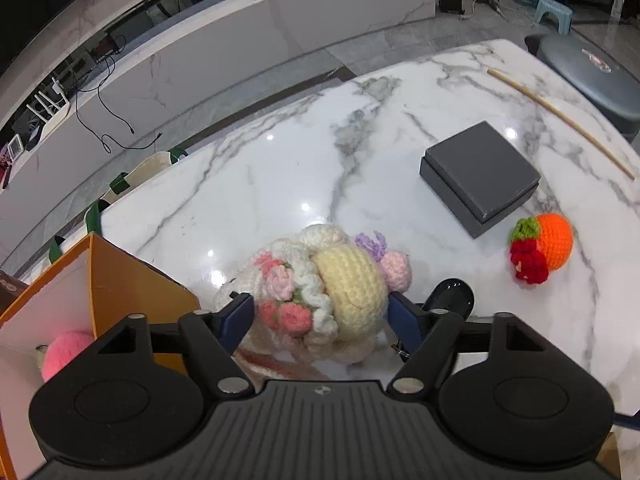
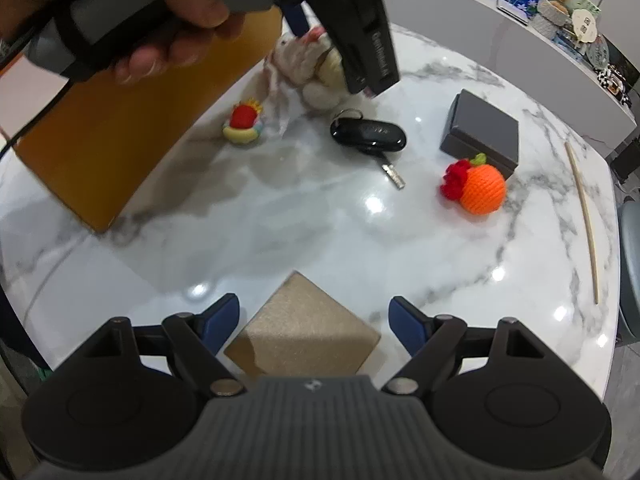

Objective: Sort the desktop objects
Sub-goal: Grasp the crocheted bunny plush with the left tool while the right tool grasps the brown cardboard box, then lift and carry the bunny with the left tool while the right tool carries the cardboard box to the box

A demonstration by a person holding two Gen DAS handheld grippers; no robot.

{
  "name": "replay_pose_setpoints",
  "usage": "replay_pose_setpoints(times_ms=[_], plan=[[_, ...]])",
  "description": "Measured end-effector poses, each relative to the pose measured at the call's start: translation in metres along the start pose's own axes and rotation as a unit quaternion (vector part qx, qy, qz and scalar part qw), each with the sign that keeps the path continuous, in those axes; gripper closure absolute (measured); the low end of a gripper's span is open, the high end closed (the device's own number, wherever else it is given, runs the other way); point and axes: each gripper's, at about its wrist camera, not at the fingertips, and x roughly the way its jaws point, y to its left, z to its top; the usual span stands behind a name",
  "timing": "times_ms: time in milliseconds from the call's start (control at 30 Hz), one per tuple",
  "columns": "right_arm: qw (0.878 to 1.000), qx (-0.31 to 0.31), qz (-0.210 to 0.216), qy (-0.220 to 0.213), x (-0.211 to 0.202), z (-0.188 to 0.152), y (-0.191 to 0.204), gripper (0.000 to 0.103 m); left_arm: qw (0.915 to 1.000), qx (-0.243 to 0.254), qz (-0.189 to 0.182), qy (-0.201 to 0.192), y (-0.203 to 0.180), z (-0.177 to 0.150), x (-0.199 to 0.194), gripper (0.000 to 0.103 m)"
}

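Observation:
A crocheted doll (image 1: 320, 292), cream with pink flowers, lies on the marble table (image 1: 280, 168). My left gripper (image 1: 320, 314) straddles it, its blue pads close against the doll's sides without visibly squeezing it. In the right wrist view a hand (image 2: 172, 20) holds that gripper above the doll (image 2: 316, 76). My right gripper (image 2: 314, 320) is open over a beige square pad (image 2: 304, 328) that lies flat on the table, with clear gaps on both sides.
An orange box (image 1: 132, 292) holding a pink pompom (image 1: 64, 350) stands left of the doll. A black car key (image 2: 368, 134), a small red and yellow crocheted toy (image 2: 244, 122), a crocheted orange (image 2: 482, 190), a grey box (image 2: 484, 132) and a wooden stick (image 2: 584, 220) lie on the table.

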Motion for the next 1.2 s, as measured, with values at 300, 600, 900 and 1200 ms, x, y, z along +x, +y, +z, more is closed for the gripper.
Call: replay_pose_setpoints(times_ms=[300, 600, 900, 1200], plan=[[1.0, -0.012, 0.002, 0.02, 0.011, -0.002, 0.003, 0.026, 0.9997, -0.017, -0.016, 0.005, 0.008, -0.001, -0.002, 0.031], [1.0, -0.003, 0.013, 0.017, 0.007, -0.001, -0.001, 0.034, 0.9994, -0.016, -0.031, 0.0, 0.005, -0.003, -0.015, 0.032], [1.0, 0.021, 0.011, -0.008, -0.01, 0.0, -0.013, 0.036, 0.9988, -0.007, -0.046, -0.015, -0.004, -0.003, -0.033, 0.034], [0.999, 0.036, 0.004, -0.016, -0.017, -0.002, -0.022, 0.037, 0.9967, -0.021, -0.068, -0.039, 0.0, 0.0, -0.055, 0.037]])
